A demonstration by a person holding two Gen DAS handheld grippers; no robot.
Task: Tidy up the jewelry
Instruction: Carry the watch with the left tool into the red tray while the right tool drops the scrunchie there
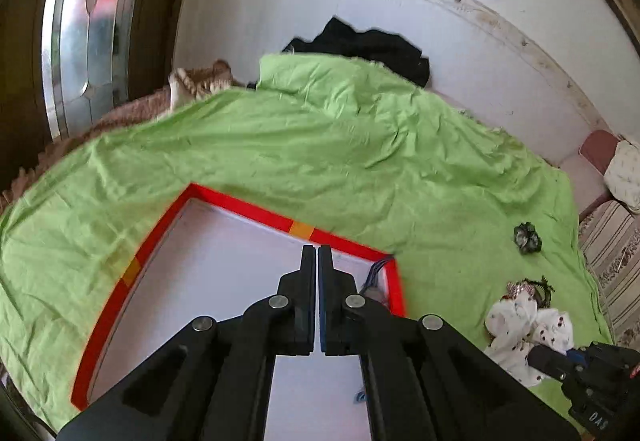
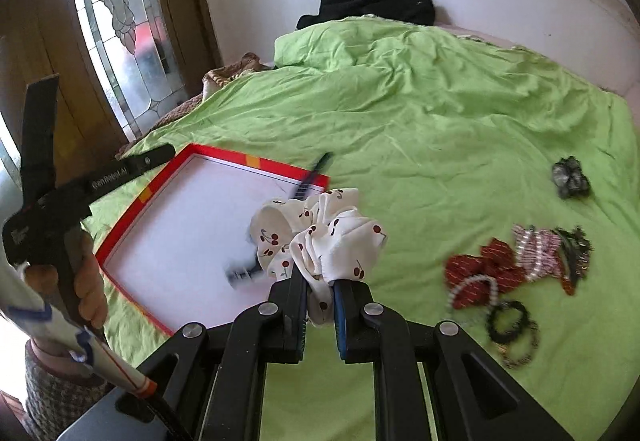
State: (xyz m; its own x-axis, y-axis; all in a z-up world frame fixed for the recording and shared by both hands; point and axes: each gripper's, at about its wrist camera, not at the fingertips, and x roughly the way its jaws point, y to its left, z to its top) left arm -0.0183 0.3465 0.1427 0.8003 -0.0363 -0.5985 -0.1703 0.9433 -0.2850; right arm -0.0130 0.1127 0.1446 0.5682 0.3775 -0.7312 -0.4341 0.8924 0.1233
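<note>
A red-rimmed box lid with a white floor (image 1: 248,209) (image 2: 160,181) lies on the green bedsheet. My left gripper (image 1: 317,253) is shut and empty above the lid's floor. My right gripper (image 2: 320,281) is shut on a white cherry-print scrunchie (image 2: 332,237) and holds it over the lid's right corner; the scrunchie also shows in the left wrist view (image 1: 524,329). A blue comb-like piece (image 2: 312,177) (image 1: 376,273) rests on the lid's far right corner. A small dark item (image 2: 240,275) lies blurred on the lid's floor.
A dark grey scrunchie (image 2: 570,177) (image 1: 528,237) lies on the sheet at right. A pile of red, pink and black hair ties and bead bracelets (image 2: 516,273) lies near the right front. Black clothing (image 2: 372,3) is heaped at the wall. A glass door (image 2: 120,21) stands left.
</note>
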